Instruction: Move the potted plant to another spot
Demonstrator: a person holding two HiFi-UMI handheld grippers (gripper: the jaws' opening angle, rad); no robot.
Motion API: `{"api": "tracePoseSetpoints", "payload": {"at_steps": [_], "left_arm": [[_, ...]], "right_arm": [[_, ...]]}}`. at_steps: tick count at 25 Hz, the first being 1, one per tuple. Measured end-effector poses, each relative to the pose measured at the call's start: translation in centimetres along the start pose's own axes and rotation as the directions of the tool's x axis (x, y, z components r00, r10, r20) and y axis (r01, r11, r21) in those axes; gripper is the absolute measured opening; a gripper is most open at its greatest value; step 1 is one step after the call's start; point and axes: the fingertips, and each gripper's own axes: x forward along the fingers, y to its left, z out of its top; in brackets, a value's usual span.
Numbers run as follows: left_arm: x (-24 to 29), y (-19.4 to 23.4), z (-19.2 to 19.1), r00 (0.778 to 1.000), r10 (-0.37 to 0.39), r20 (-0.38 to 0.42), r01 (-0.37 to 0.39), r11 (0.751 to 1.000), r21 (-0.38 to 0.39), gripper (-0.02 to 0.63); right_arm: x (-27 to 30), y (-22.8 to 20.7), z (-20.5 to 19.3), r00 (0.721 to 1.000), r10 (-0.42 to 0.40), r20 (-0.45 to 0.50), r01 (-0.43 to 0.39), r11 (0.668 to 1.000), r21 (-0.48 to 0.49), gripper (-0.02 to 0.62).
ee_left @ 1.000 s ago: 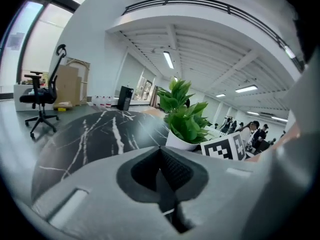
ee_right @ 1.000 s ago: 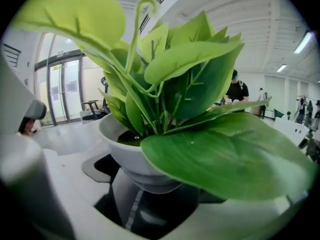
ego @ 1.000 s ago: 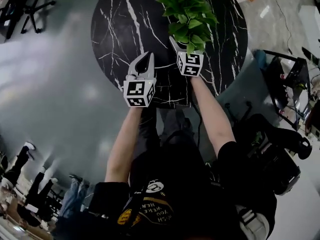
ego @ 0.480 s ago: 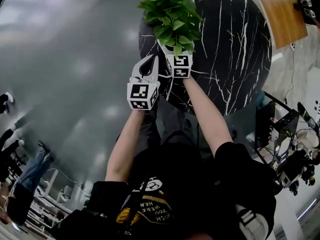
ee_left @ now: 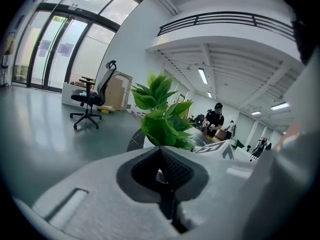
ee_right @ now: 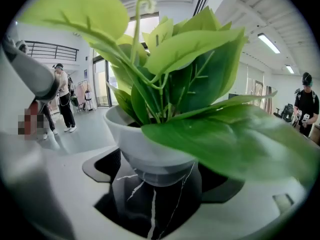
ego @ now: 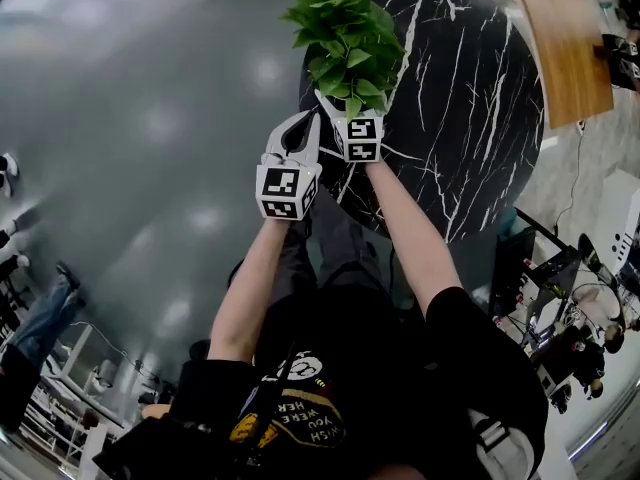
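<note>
Carries the potted plant (ego: 345,38) leftward to the marble counter's (ego: 470,118) edge, pot clamped in the wide right hand-held gripper (ee_right: 155,179); left hand-held gripper (ego: 298,123) closed, empty. Could topple if set overhanging that edge.

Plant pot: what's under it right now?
Black veined tabletop shows beneath the white pot, between the jaws of the right gripper. The pot's underside is hidden; contact unclear.

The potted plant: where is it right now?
In the head view the potted plant is top centre, held in the right gripper over the left edge of the black marble table, with the left gripper close beside it.
</note>
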Motion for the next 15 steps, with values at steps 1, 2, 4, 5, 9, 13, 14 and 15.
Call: {"api": "tracePoseSetpoints", "payload": {"at_steps": [1,2,4,5,9,13,14,15], "left_arm": [[-0.1,0.0,0.1,1.000,0.000,0.000,0.000,1.000,-0.002,0.005],[-0.1,-0.2,0.1,1.000,-0.002,-0.002,0.002,1.000,-0.004,0.005],[0.0,-0.5,0.0,1.000,-0.006,-0.009,0.006,1.000,-0.002,0.005],[0.1,-0.7,-0.1,1.000,-0.007,-0.013,0.007,1.000,0.000,0.005],[-0.6,-1.5,-1.0,0.999,0.000,-0.052,0.001,1.000,0.027,0.005],[-2.6,-3.0,0.0,0.998,-0.001,-0.067,0.007,0.997,0.080,0.005],[-3.1,-3.4,0.6,0.998,0.008,-0.063,-0.002,0.996,0.088,0.005],[-3.7,-3.8,1.0,0.998,0.021,-0.064,-0.015,0.995,0.095,0.005]], "right_arm": [[-0.2,0.1,-0.1,1.000,-0.001,-0.009,0.001,1.000,-0.005,0.486],[-0.5,0.1,-0.3,1.000,-0.004,-0.017,0.004,1.000,-0.007,0.486],[-1.2,-0.1,-1.0,0.999,-0.007,-0.037,0.007,1.000,-0.003,0.486],[-1.7,-0.2,-1.5,0.999,-0.007,-0.052,0.007,1.000,0.003,0.486],[-6.0,-0.2,-4.5,0.984,0.025,-0.176,-0.017,0.999,0.047,0.321],[-13.4,0.0,-1.1,0.994,0.039,-0.102,-0.027,0.992,0.121,0.067],[-15.1,0.0,0.6,0.997,0.037,-0.070,-0.028,0.992,0.124,0.022],[-16.7,0.3,2.0,0.998,0.036,-0.047,-0.030,0.992,0.127,0.006]]}}
